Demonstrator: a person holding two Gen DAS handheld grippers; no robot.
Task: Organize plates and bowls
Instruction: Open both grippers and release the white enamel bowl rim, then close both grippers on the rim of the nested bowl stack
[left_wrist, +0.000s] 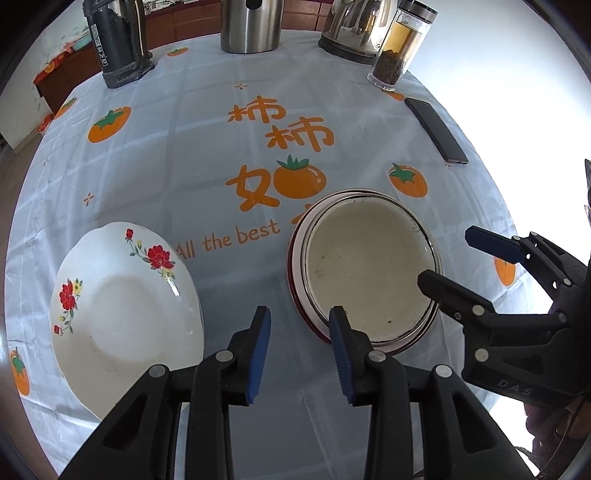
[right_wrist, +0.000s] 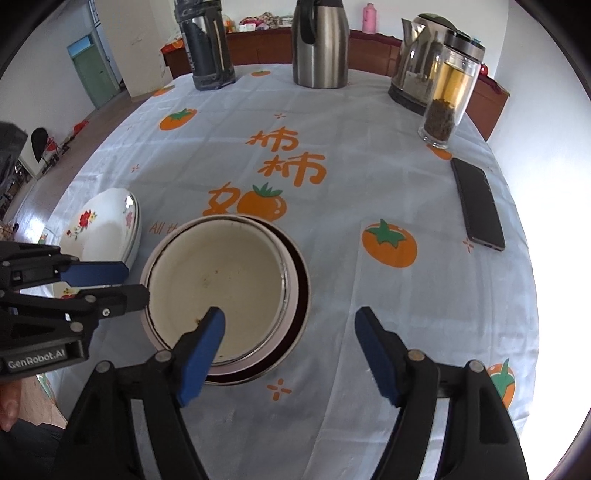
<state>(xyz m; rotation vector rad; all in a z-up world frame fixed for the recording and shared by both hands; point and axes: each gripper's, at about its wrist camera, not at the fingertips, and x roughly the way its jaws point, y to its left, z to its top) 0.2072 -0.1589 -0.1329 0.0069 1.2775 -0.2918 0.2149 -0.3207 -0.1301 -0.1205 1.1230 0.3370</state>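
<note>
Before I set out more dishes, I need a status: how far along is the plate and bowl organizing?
Done: the cream bowl sits nested inside a dark-rimmed bowl. In hand: nothing; the left gripper and right gripper are both open, hovering at that stack. Left: the floral plate lies apart on the tablecloth, not yet joined with the bowls.

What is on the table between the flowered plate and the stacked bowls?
Only bare tablecloth with orange print lies between the flowered plate and the stacked bowls; the left wrist view shows it best.
</note>
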